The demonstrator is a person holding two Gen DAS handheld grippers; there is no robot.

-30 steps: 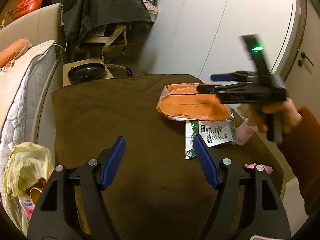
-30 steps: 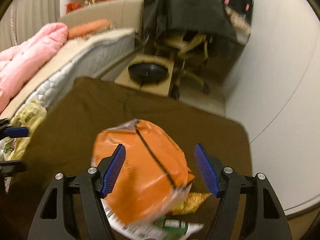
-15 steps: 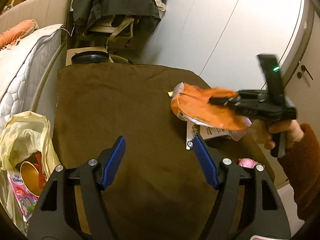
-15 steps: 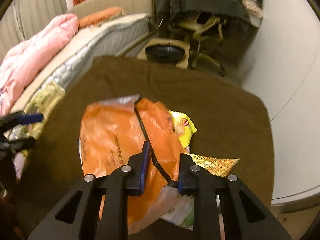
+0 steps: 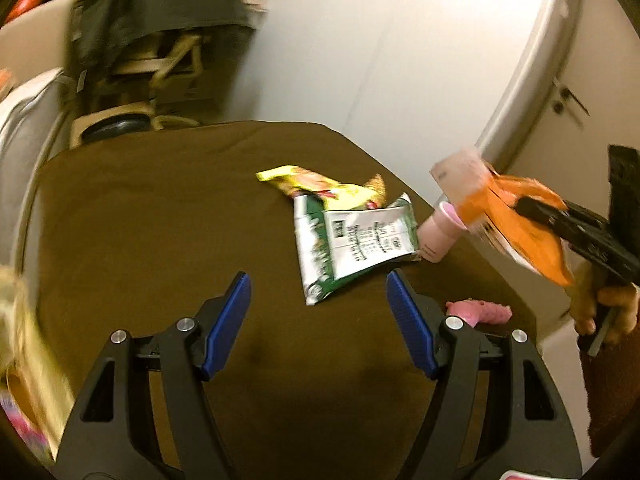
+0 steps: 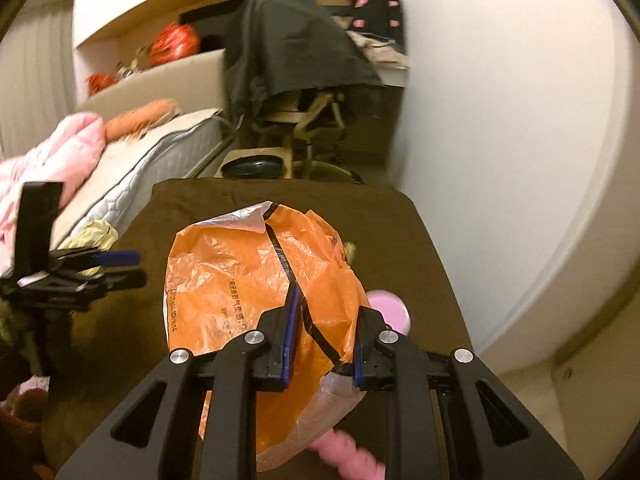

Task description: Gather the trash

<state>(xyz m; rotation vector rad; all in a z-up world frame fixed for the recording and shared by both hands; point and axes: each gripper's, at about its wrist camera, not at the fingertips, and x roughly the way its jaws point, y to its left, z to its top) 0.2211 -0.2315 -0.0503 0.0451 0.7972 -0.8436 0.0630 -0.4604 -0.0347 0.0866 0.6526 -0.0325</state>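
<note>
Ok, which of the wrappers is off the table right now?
The orange bag, pinched in the right gripper and hanging in the air. The green-and-white packet and yellow wrapper lie flat on the brown cloth.

A brown cloth is covering the table. The plastic bag is showing orange with a black stripe and clear ends. Near the table's right edge are lying a yellow wrapper, a green-and-white packet, and a pink cup.

White walls, mattress at left, draped chair, wall shelves, brown-covered table
</note>
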